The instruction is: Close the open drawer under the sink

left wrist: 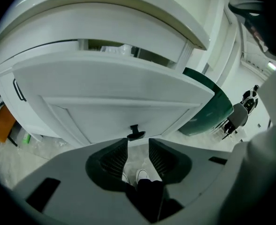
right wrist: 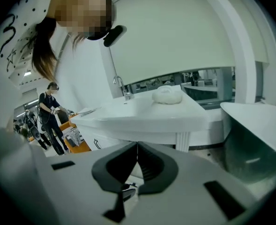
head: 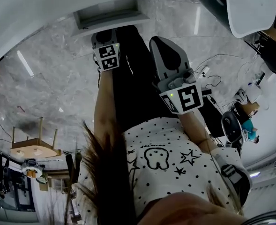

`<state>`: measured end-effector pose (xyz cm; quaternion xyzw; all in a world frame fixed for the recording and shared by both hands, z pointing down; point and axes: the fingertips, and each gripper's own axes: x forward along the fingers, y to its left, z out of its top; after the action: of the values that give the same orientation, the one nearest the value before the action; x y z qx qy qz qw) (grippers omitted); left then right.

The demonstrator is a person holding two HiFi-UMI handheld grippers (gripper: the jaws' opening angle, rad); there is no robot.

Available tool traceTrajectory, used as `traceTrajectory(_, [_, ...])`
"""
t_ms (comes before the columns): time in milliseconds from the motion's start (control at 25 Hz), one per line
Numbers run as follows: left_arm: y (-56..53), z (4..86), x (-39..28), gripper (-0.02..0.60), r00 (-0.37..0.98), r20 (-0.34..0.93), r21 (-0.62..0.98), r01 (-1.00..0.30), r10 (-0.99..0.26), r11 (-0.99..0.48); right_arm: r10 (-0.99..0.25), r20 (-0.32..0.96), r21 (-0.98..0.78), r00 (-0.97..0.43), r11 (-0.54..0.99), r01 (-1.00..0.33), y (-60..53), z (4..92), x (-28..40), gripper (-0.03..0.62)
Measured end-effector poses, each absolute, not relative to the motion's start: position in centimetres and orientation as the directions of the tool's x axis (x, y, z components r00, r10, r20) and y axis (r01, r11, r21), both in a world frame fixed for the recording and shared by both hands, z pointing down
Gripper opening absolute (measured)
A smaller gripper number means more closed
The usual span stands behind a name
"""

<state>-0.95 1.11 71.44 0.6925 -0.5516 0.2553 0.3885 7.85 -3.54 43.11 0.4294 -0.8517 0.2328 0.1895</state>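
Marbled floor (head: 48, 93) is filling the head view, and the white sink (right wrist: 133, 109) is curving across the top of the frame. We are finding the open drawer (left wrist: 109, 95) pulled out beneath it. In the left gripper view its white front panel is spreading across the middle of the frame, with the long axis running left to right.

We are holding the left hand-held gripper (left wrist: 138, 143) with its jaws wide and nothing between them but floor and our shoes (left wrist: 142, 175). The drawer's black handle (left wrist: 136, 132) is sitting just above the jaw tips, straight ahead, so this is the nearer hand.

We are carrying the right hand-held gripper (right wrist: 137, 146) lower right in the head view, farther from the drawer, with its jaws together and empty. It is looking at the worktop, not the drawer.

We are seeing only a sliver of the drawer's inside through the gap at its top. Its runners are hidden, and we cannot tell how far out it stands.
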Motion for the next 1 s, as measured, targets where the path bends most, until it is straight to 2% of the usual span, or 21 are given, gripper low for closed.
traceTrajectory(160, [0.0,72.6,-0.2,0.141,0.236,0.778,0.251,-0.966,-0.582,-0.056,-0.631,0.548,-0.251,-0.549,0.502,-0.828,-2.9,44.6,8.6,0.015])
traceTrajectory(1000, [-1.1,73.5,-0.4,0.139,0.224,0.775,0.255,-0.966,-0.591,-0.032,-0.633,0.578,-0.265,-0.516,0.452,-0.852,-1.8,46.1,8.9,0.015])
